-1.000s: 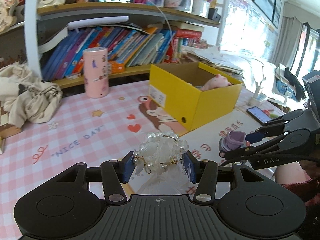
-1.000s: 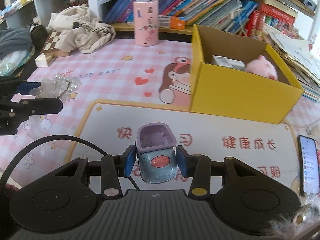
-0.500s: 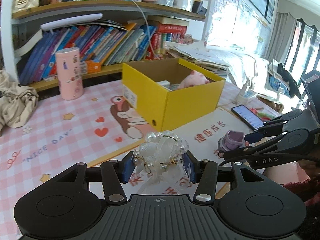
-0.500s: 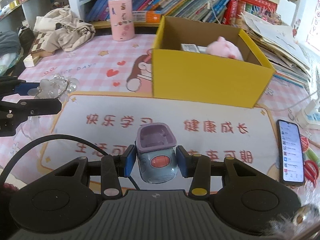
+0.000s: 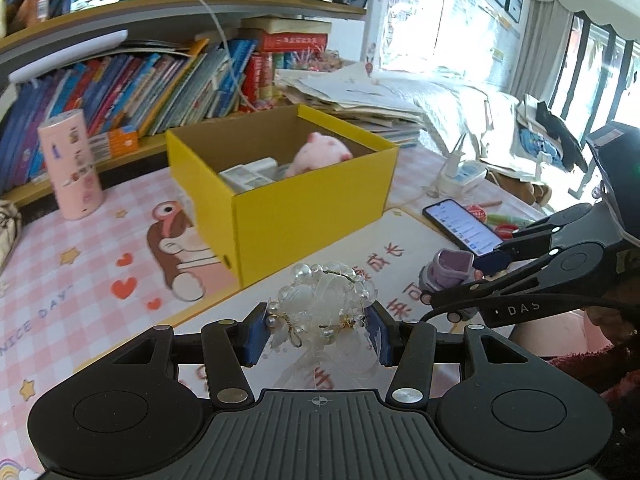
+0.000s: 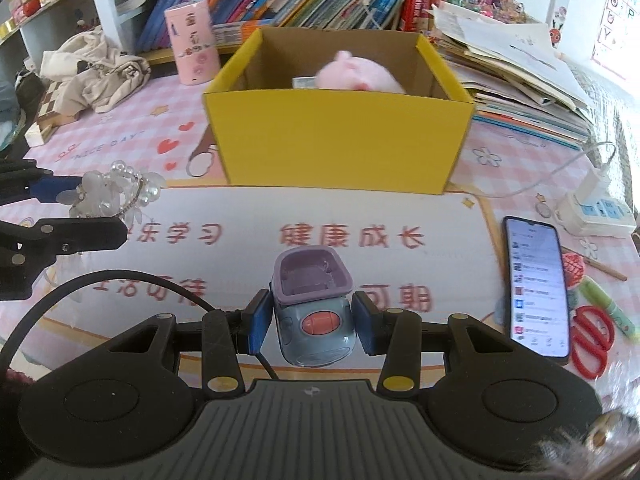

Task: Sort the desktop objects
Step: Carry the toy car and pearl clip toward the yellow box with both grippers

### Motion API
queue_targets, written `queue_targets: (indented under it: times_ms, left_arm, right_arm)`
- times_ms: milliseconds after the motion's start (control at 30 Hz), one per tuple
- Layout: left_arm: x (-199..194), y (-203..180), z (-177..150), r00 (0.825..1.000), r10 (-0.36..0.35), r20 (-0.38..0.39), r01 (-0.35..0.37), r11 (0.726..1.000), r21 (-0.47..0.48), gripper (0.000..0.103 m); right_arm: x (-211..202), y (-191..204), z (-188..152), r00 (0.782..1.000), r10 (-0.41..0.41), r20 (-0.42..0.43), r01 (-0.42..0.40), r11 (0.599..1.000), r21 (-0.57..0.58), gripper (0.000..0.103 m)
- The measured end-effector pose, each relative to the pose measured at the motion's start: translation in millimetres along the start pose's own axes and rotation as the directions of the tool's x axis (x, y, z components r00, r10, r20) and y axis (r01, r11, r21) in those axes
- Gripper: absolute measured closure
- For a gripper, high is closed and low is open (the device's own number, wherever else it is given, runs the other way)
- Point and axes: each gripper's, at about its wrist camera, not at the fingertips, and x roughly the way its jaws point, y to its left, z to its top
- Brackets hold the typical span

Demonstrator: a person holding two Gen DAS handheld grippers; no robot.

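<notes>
Left gripper (image 5: 317,329) clamps a knobbly clear-bead hairpiece (image 5: 324,300).

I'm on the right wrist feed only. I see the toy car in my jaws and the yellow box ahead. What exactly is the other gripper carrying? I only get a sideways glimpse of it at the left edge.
Observer: The left gripper is shut on a clear beaded hair ornament with white gauze trailing beneath it.
Operator: What's in the box under my front wall?
Observer: Beside the pink plush pig, a white packet lies flat inside the yellow box.
Operator: Anything beyond my right edge?
Observer: Past the phone, bags and dark clothing are piled by the window.
</notes>
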Motion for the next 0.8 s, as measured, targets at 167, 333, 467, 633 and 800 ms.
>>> queue_targets:
  times_ms: [167, 333, 467, 633, 800]
  left_arm:
    - [14.8, -19.0, 10.2, 1.0, 0.008, -0.005, -0.008, 1.0, 0.01, 0.053]
    - [28.3, -35.4, 18.4, 1.0, 0.015, -0.01, -0.015, 1.0, 0.016, 0.053]
    - [37.0, -44.1, 23.6, 1.0, 0.022, -0.016, -0.022, 1.0, 0.013, 0.053]
    - [46.0, -51.3, 30.4, 0.999, 0.031, -0.022, -0.03, 0.999, 0.015, 0.053]
    - [51.1, -53.8, 36.0, 0.999, 0.045, -0.024, -0.045, 0.999, 0.015, 0.053]
  right_arm:
    - [2.1, -25.0, 0.7, 1.0, 0.011, 0.001, -0.011, 1.0, -0.008, 0.062]
    - [3.8, -44.2, 1.1, 1.0, 0.023, 0.005, -0.023, 0.999, -0.025, 0.062]
    - [5.9, -57.8, 1.0, 1.0, 0.03, 0.004, -0.03, 0.999, -0.031, 0.062]
    - [8.9, -70.6, 1.9, 0.999, 0.04, 0.001, -0.04, 0.999, -0.031, 0.062]
    - [13.8, -79.0, 6.5, 0.999, 0.053, 0.002, -0.053, 0.998, -0.034, 0.062]
